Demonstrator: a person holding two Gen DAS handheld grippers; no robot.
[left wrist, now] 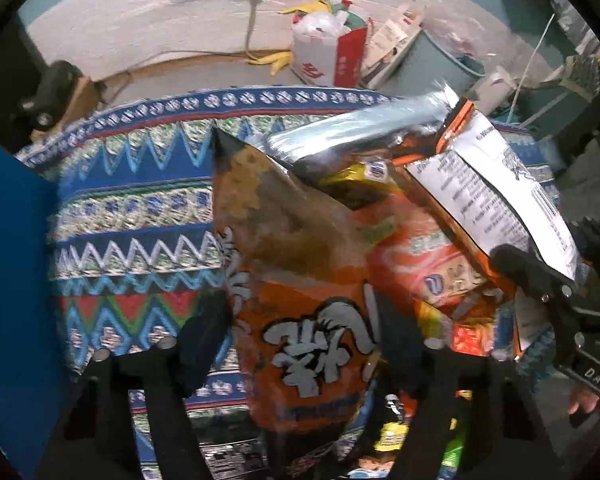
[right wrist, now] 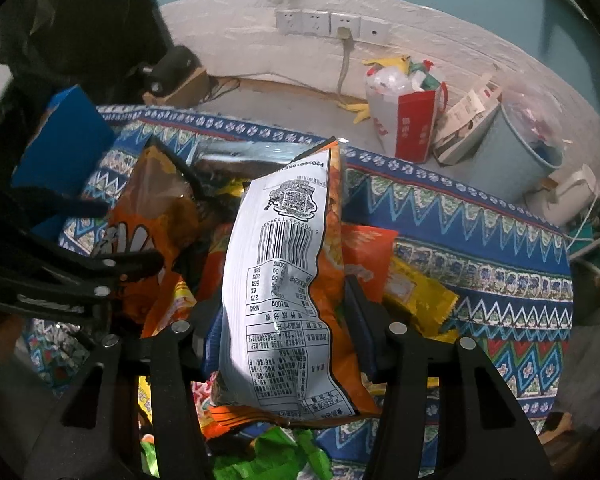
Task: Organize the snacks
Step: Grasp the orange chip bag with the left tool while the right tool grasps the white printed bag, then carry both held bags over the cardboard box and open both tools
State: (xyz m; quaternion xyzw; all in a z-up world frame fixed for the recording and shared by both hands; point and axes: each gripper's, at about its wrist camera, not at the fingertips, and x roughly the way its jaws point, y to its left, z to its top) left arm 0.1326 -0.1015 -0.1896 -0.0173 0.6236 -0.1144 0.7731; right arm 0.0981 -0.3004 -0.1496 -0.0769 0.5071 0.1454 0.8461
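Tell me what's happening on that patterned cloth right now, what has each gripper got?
A person is sorting a heap of snack bags on the patterned cloth. The left gripper is clamped around an orange bag with big white characters. The right gripper grips a bag with its white barcode back facing the camera. More packets lie beneath, and a blue box stands at the cloth's edge.

Two grippers are in play, left gripper (left wrist: pixel 300 344) and right gripper (right wrist: pixel 280 340). Four wall sockets (right wrist: pixel 332 26) on the far wall, one blue box (right wrist: pixel 64 144) far left, one red-and-white bag (right wrist: pixel 404 120), one grey bin (right wrist: pixel 512 160).
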